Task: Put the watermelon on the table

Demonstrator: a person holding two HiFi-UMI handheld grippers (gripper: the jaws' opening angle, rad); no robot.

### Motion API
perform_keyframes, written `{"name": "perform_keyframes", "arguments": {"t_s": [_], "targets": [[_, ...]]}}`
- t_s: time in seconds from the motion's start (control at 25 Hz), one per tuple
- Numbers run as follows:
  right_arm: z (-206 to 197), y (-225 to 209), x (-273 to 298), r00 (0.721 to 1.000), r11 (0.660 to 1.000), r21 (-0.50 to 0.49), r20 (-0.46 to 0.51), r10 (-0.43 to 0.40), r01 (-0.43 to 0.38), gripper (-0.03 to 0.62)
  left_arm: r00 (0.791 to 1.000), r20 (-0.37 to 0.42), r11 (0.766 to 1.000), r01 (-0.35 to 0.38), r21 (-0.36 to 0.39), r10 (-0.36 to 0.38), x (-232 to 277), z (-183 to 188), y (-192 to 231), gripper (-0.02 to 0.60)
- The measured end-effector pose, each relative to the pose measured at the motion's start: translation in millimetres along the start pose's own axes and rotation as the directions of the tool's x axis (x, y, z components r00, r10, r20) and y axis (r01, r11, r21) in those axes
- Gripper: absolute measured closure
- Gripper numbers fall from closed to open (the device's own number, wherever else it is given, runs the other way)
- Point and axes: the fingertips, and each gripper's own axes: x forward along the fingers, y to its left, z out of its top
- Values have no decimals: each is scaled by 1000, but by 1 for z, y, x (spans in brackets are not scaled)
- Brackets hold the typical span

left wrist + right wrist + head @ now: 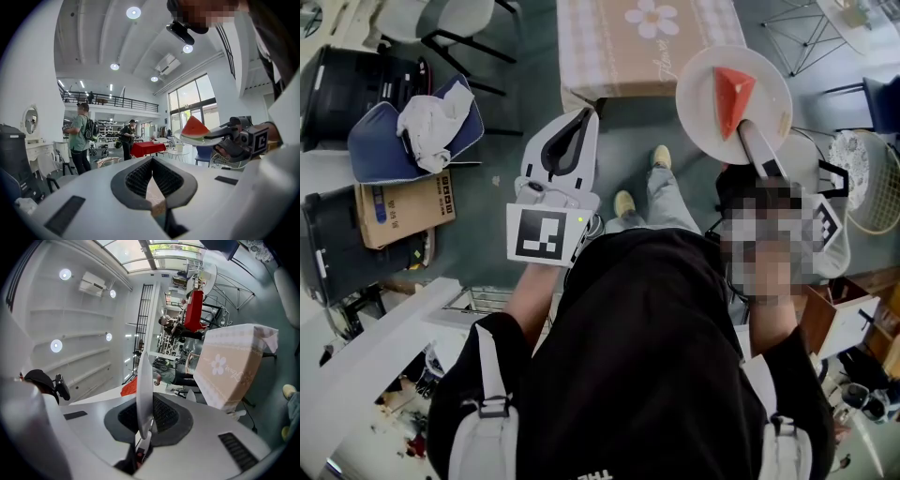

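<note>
Right gripper (748,131) is clamped on the rim of the white plate (698,98). The watermelon (732,94) wedge rides on the plate just ahead of the jaws, roughly level. Left gripper (579,127) is closed on nothing, off to the left. Pickup looks done, set-down isn't: the plate is in the air, the cloth-covered worktop (619,56) ahead of both grippers. Left to do: step in, lower, let go. Chair legs (459,47) ahead-left, wire basket (872,178) right of the right gripper. Neither seems to block the way.

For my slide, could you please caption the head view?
Right gripper holds a plate bearing a watermelon slice beside the table.
</note>
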Motion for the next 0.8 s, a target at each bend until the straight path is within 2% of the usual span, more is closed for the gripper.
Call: {"name": "perform_keyframes", "arguments": {"t_s": [0.8], "targets": [[66,-36,51,998,1000,10,-54,12,-12,569,999,-40,1000,-17,21,18,89,1,2,569]]}}
